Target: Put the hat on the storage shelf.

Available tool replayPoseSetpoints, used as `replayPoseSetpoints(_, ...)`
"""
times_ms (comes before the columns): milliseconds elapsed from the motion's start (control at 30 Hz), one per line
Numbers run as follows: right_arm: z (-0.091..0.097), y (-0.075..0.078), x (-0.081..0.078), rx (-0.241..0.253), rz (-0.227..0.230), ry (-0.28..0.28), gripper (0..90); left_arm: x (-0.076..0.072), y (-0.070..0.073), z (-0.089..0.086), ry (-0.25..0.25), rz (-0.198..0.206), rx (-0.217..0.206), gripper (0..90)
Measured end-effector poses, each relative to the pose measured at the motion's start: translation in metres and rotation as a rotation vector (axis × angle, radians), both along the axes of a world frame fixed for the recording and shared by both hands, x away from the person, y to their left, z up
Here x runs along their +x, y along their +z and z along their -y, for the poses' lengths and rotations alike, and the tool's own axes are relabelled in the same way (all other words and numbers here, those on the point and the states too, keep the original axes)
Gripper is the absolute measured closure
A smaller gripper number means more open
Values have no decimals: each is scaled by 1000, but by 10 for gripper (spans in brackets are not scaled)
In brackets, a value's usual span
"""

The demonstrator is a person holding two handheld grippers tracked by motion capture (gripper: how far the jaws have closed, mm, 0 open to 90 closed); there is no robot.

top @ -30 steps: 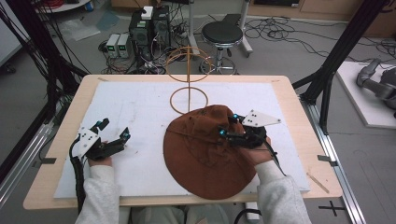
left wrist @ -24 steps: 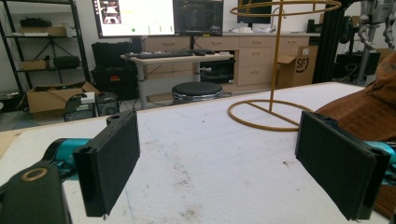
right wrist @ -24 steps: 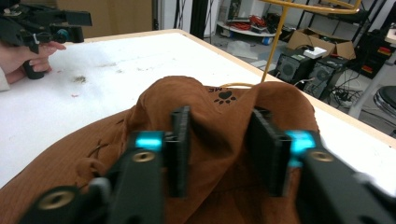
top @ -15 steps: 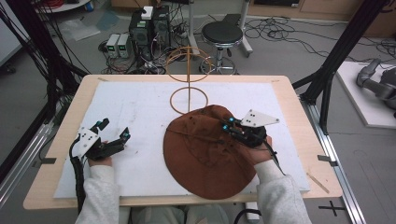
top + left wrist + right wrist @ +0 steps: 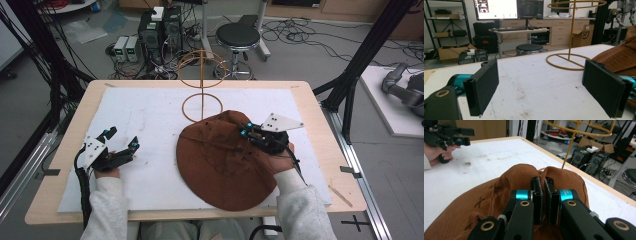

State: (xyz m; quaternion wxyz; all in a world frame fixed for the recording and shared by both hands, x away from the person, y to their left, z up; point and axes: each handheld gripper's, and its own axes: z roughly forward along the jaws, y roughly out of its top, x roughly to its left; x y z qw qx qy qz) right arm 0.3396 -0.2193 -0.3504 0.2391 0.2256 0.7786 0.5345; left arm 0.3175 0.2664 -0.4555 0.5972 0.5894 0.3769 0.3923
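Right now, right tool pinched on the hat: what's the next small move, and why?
Probably lift the right tool a little. Its jaws have just been closing and now pinch a fold of the floppy brown fabric hat, which lies on the table beside the gold wire ring stand.

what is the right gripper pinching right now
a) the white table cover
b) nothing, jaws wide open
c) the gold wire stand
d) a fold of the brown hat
d: in the right gripper view the right gripper has its jaws nearly together on a raised fold of the brown hat.
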Motion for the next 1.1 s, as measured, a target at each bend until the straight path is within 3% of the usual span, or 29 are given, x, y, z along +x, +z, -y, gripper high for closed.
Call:
replayPoseSetpoints(367,9,20,-7,24,38,-8,877,0,0,0,2,1,0,143)
replayPoseSetpoints(900,14,50,-16,5,110,-20,879,0,0,0,2,1,0,143)
replayPoseSetpoints(933,13,50,-17,13,98,-20,879,0,0,0,2,1,0,143)
replayPoseSetpoints(967,14,53,-17,7,123,-21,879,0,0,0,2,1,0,143)
replayPoseSetpoints(1000,14,53,-18,9,106,-24,880,0,0,0,2,2,0,143)
replayPoseSetpoints(1100,15,57,-19,10,122,-23,879,0,0,0,2,2,0,143)
